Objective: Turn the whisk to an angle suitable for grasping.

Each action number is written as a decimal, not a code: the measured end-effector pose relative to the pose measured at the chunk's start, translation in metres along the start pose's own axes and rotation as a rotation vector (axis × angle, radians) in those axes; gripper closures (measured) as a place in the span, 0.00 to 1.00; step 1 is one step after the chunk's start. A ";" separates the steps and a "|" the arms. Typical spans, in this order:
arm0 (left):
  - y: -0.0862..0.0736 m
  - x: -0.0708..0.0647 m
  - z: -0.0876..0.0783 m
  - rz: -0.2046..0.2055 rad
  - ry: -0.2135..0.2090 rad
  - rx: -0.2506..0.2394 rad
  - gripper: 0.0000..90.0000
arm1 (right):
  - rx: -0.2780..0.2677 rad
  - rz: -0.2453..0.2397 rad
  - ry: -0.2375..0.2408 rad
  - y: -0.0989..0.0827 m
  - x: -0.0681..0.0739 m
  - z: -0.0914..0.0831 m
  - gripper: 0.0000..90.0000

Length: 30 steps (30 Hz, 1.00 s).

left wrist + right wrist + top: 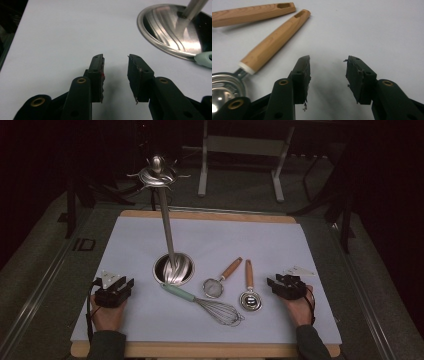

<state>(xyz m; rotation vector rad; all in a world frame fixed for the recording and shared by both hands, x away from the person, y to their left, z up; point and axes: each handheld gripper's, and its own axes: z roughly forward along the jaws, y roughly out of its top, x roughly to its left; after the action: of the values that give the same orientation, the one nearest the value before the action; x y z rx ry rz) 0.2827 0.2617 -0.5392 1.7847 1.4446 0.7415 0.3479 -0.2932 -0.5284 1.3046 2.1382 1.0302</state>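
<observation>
A steel utensil stand rises from a round shiny base in the middle of the white mat. In front of it lie a whisk with a mint-green handle, a small strainer with a wooden handle, and a steel scoop with a wooden handle. My left gripper rests open at the mat's left edge, nothing between its jaws. At the right edge my right gripper is open too, just right of the scoop.
The mat lies on a wooden board on a dark table. A grey metal frame stands on the floor behind the table. The stand's hook ring sits high above the mat's back left.
</observation>
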 end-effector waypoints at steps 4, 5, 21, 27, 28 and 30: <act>0.000 -0.001 0.000 0.003 0.003 -0.001 0.74 | 0.003 -0.018 0.014 0.005 0.004 -0.003 0.62; 0.000 -0.001 0.000 0.004 0.004 -0.002 0.74 | 0.005 -0.032 0.014 0.007 0.005 -0.004 0.62; -0.001 -0.003 -0.001 0.027 0.008 -0.013 0.75 | 0.001 -0.162 0.088 0.047 0.026 -0.024 0.65; -0.002 -0.003 -0.001 0.025 0.004 -0.016 0.75 | -0.008 -0.185 0.132 0.063 0.036 -0.027 0.66; -0.002 -0.003 -0.001 0.026 0.004 -0.015 0.75 | -0.011 -0.191 0.146 0.065 0.038 -0.027 0.66; -0.002 -0.003 -0.001 0.026 0.005 -0.015 0.75 | -0.011 -0.205 0.164 0.070 0.043 -0.028 0.66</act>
<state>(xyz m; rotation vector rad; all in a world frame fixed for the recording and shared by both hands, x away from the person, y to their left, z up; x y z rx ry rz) 0.2802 0.2590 -0.5398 1.7941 1.4175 0.7685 0.3485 -0.2456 -0.4558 1.0000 2.3264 1.0932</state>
